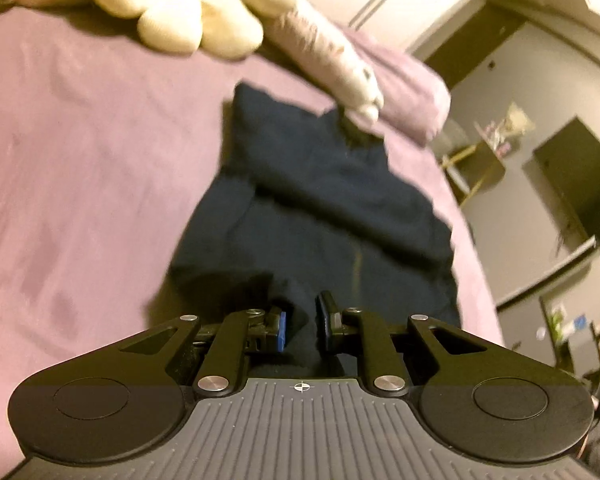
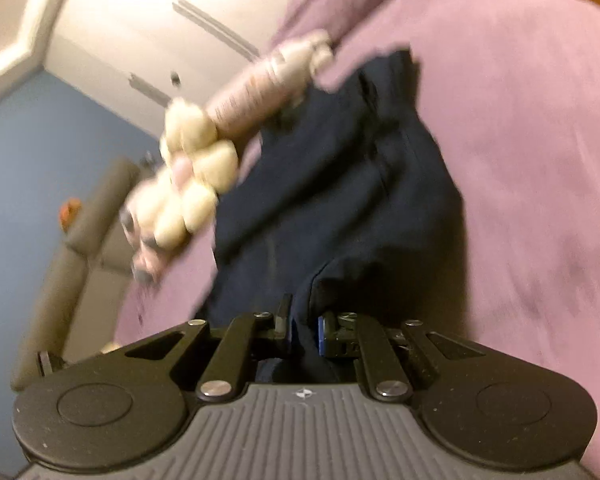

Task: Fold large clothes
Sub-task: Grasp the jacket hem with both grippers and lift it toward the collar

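A dark navy garment (image 1: 320,200) lies partly folded on a purple bedsheet (image 1: 80,160), its far part doubled over. My left gripper (image 1: 302,322) is shut on the garment's near edge; navy fabric fills the gap between the blue-padded fingers. In the right wrist view the same garment (image 2: 340,184) stretches away from me. My right gripper (image 2: 304,328) is shut on another part of its near edge, with cloth bunched between the fingers.
A cream and pink plush toy (image 1: 188,12) lies at the far side of the bed, one limb resting on the garment's far end; it also shows in the right wrist view (image 2: 204,152). A purple pillow (image 1: 404,80) lies beyond. The bed's edge (image 1: 472,248) is at right, with furniture past it.
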`<state>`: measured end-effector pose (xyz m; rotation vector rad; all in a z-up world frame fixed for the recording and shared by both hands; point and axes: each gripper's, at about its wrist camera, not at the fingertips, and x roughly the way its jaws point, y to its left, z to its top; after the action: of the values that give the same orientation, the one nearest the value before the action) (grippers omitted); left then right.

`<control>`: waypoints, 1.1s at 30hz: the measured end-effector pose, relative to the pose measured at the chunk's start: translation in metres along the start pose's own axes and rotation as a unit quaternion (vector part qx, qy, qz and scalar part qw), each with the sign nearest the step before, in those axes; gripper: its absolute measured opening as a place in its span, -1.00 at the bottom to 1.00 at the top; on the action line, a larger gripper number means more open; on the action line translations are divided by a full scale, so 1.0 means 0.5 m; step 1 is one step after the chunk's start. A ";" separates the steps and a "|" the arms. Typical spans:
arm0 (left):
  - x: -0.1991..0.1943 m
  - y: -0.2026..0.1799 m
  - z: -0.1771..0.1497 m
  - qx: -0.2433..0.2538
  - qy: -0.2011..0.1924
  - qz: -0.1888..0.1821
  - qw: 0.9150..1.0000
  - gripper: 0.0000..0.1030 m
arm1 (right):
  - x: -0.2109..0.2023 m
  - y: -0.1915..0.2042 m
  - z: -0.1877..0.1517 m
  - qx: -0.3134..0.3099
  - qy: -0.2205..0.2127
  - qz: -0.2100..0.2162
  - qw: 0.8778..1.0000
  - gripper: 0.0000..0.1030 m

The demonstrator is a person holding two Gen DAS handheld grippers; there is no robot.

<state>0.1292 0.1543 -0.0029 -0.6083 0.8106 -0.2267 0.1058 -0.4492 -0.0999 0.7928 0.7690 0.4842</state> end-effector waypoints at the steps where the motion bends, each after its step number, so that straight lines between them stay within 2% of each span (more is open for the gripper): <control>1: 0.006 -0.006 0.024 -0.007 -0.011 -0.004 1.000 -0.63 | 0.005 0.007 0.023 0.000 -0.017 0.005 1.000 -0.81; 8: 0.065 -0.006 0.180 -0.063 -0.091 -0.014 0.994 -0.63 | 0.063 0.025 0.176 0.026 -0.113 0.001 0.993 -0.81; 16: 0.235 -0.020 0.347 -0.075 -0.119 0.004 0.990 -0.63 | 0.217 0.045 0.348 0.049 -0.170 -0.023 0.984 -0.81; 20: 0.318 -0.005 0.419 -0.083 -0.129 0.025 0.988 -0.63 | 0.301 0.041 0.429 0.051 -0.194 -0.041 0.979 -0.81; 24: 0.419 0.004 0.443 -0.073 -0.125 0.056 0.988 -0.63 | 0.395 0.027 0.485 0.032 -0.200 -0.080 0.976 -0.81; 28: 0.503 0.038 0.423 -0.080 -0.110 0.087 0.987 -0.62 | 0.474 -0.009 0.496 0.027 -0.190 -0.120 0.974 -0.81; 32: 0.520 0.068 0.420 -0.100 -0.120 0.069 0.985 -0.47 | 0.508 -0.044 0.496 0.024 -0.182 -0.127 0.975 -0.80; 33: 0.518 0.073 0.421 -0.107 -0.123 0.063 0.985 -0.42 | 0.513 -0.048 0.498 0.026 -0.183 -0.121 0.975 -0.75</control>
<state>0.4579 0.1653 -0.0704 -0.7670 0.6345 0.0513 0.4616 -0.4108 -0.1131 0.7960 0.5263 0.0924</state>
